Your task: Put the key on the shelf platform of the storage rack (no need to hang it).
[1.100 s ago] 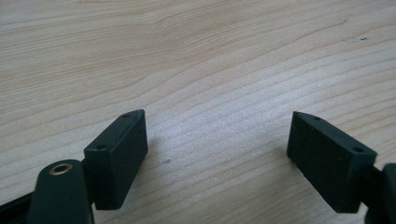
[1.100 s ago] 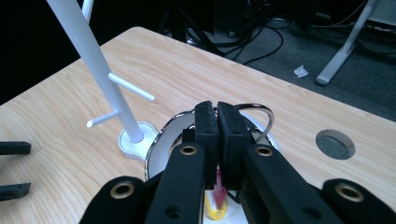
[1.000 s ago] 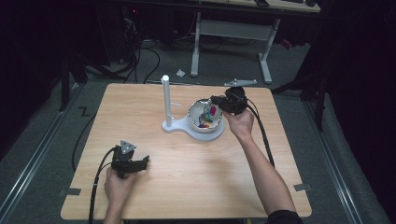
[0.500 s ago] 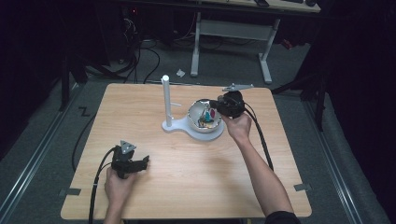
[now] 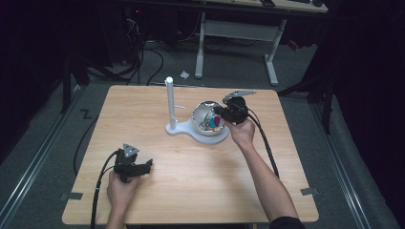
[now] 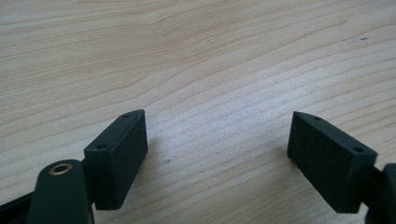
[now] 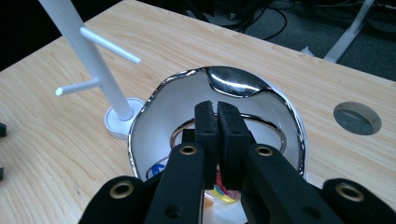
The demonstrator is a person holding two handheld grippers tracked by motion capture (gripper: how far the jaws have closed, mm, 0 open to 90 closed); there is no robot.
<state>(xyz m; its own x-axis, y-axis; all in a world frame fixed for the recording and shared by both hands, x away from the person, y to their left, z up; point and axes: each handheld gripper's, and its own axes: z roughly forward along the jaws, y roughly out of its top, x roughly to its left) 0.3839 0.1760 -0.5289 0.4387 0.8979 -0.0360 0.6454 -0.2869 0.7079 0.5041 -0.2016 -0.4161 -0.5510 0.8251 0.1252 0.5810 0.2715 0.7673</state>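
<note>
The shiny silver metal bowl (image 5: 208, 119) is sitting on a white stand with a tall white post (image 5: 169, 102), in the far middle of the light wooden table (image 5: 191, 186). Small colourful things (image 5: 213, 121) are lying inside the bowl, right under the tip of the right gripper (image 7: 217, 123); I cannot tell what they are. The right gripper is much nearer to them than the left one. It is reaching in over the bowl's right rim and pointing left and down. Its two black jaws are pressed together, and I cannot see anything pinched between them.

The left gripper (image 6: 217, 154) is resting low over bare wood at the near left of the table, well apart from the bowl. Its jaws are spread wide and holding nothing.

My guess is the right hand is going for the colourful things below it.
</note>
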